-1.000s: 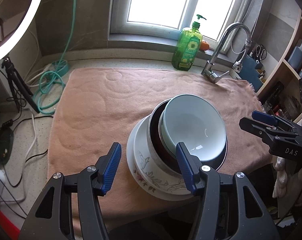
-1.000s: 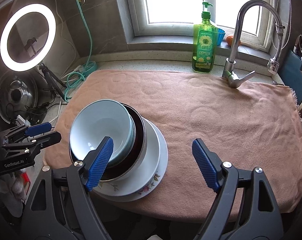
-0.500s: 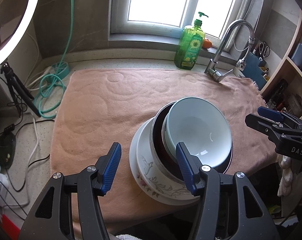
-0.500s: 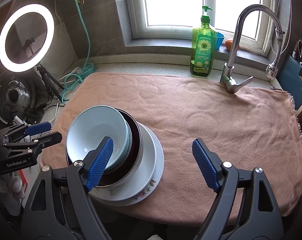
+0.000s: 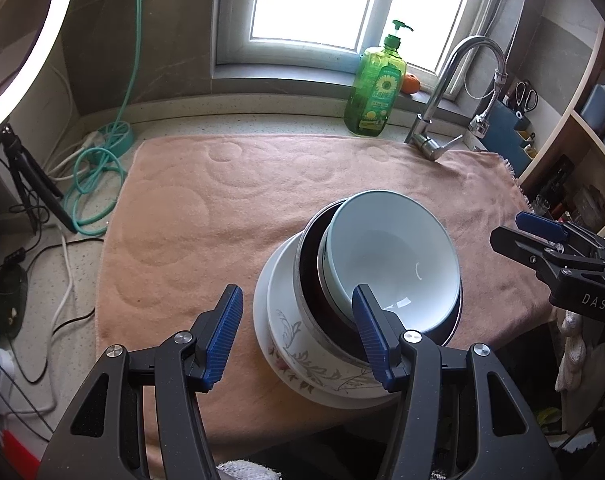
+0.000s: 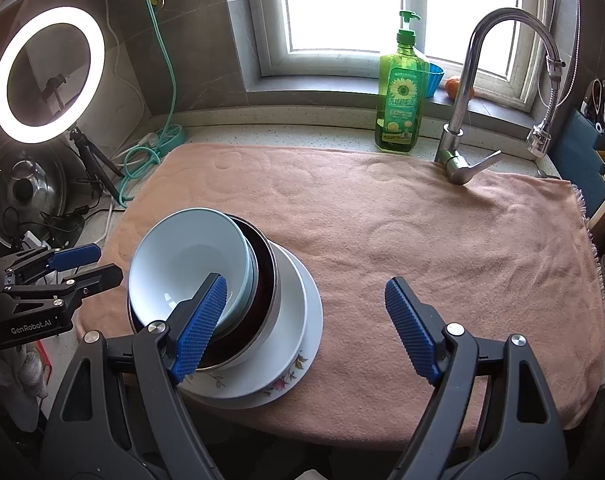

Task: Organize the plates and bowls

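Nearest the left wrist camera, the left gripper (image 5: pixel 296 334) is being held about half open above the front edge of the towel (image 5: pixel 230 216), with nothing gripped; its right blue pad is being seen in front of the stack's near rim, and whether it touches cannot be told. The right gripper (image 6: pixel 304 328) is being held wide apart and empty, its left pad overlapping the pale bowl (image 6: pixel 190 260) in the picture, its right pad over bare towel.

One stack of dishes is being shown near the towel's front edge, toward the left side of the counter. Four pieces are being counted: two floral plates (image 5: pixel 298 344) at the bottom, a dark bowl with a metal wall (image 5: pixel 308 264) on them, and the pale bowl (image 5: pixel 390 256) on top. All are sitting mouth-up; the pale bowl is being tipped a little and pushed off-centre within the dark one. Being round, none has a long axis. The lower plate is being mostly hidden by the upper, so only its rim is being seen.

Farther back, one green soap bottle (image 6: pixel 400 92) and one faucet (image 6: pixel 474 92) are standing at the towel's far edge. One ring light (image 6: pixel 48 74) is being cut off in the left view. An orange fruit (image 6: pixel 454 87) on the sill is being partly hidden by the faucet.
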Tool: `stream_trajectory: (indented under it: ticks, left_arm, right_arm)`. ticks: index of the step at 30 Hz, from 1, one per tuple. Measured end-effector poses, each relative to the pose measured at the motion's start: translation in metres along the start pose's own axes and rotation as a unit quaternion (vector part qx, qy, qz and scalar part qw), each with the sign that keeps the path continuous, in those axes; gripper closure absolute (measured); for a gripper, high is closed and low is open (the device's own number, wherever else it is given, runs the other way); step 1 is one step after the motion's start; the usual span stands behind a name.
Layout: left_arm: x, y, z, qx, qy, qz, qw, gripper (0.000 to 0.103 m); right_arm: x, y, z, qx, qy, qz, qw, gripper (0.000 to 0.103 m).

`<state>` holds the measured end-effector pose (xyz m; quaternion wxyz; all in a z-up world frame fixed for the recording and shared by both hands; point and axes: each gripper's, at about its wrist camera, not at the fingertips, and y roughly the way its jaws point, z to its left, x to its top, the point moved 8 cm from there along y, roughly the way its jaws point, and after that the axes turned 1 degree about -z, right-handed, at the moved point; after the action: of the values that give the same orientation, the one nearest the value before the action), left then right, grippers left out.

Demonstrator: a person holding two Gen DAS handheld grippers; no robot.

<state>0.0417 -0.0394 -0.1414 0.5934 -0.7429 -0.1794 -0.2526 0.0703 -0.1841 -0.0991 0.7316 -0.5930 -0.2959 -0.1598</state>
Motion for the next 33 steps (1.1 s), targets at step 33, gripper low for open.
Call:
stream_trajectory:
  ticks: [33]
  left_arm:
    - [0.0005, 0.0, 0.0051, 0.015, -0.002, -0.001, 0.9999, 0.047]
  right_arm:
    - [0.0017, 0.0011, 0.0004, -0.004, -0.006, 0.005, 1.0, 0.019]
